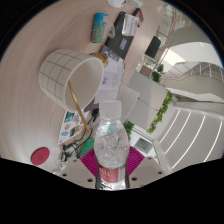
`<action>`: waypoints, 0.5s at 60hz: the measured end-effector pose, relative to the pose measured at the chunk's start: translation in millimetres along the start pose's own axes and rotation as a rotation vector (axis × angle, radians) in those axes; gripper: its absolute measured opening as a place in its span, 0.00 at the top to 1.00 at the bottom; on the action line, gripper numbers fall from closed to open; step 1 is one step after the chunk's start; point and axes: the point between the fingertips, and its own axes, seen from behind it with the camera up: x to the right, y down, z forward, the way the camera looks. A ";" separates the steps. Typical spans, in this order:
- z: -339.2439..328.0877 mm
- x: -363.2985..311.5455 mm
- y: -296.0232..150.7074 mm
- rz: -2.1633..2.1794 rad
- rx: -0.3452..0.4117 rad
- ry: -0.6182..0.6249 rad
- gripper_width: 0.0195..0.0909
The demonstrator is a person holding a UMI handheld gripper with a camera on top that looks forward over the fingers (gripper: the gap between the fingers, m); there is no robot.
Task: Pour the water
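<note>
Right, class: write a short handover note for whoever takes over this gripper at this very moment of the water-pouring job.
Gripper: shut on the clear plastic bottle, which it holds between the pink pads.
White bucket: on the table, just beyond the bottle, its opening in view.
Done: bottle picked up and brought close to the bucket.
Left: tip the bottle over the bucket and pour. No water stream shows yet; whether the cap is off cannot be seen.

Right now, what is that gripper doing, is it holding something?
Gripper: closed on a clear plastic bottle, its pink pads pressing the bottle from both sides, tilted toward a white cup.
</note>
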 end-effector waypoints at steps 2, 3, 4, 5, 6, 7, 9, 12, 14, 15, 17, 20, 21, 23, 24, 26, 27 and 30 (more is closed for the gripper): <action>0.3 2.6 -3.7 -0.081 -0.004 0.014 0.82; 0.0 4.3 -5.5 -0.113 -0.002 0.023 0.82; -0.5 6.2 -7.2 -0.143 -0.001 0.030 0.82; -6.5 8.6 -5.6 -0.177 0.000 0.030 0.82; -7.2 6.5 -3.7 -0.204 -0.004 0.031 0.82; -1.3 9.0 -5.5 -0.235 0.001 0.019 0.82; -2.2 7.0 -5.8 -0.255 0.000 0.011 0.82; -6.6 6.2 -8.3 -0.269 0.007 0.005 0.82; -15.2 10.8 -7.8 -0.288 0.010 0.009 0.82; -7.9 12.6 -8.9 -0.291 0.016 0.008 0.82; -8.4 11.4 -7.8 -0.279 0.020 0.003 0.82; -16.6 12.1 -4.2 -0.228 0.015 -0.008 0.82; -10.1 12.0 -4.1 -0.203 0.018 -0.014 0.82; -9.9 14.9 0.3 -0.126 0.015 -0.022 0.82; -9.8 16.9 4.2 -0.075 0.010 -0.025 0.82; -26.4 17.4 17.5 0.093 -0.039 0.014 0.82; -36.8 22.6 20.6 0.150 -0.044 0.029 0.82; -13.0 38.1 31.7 0.443 -0.023 -0.001 0.82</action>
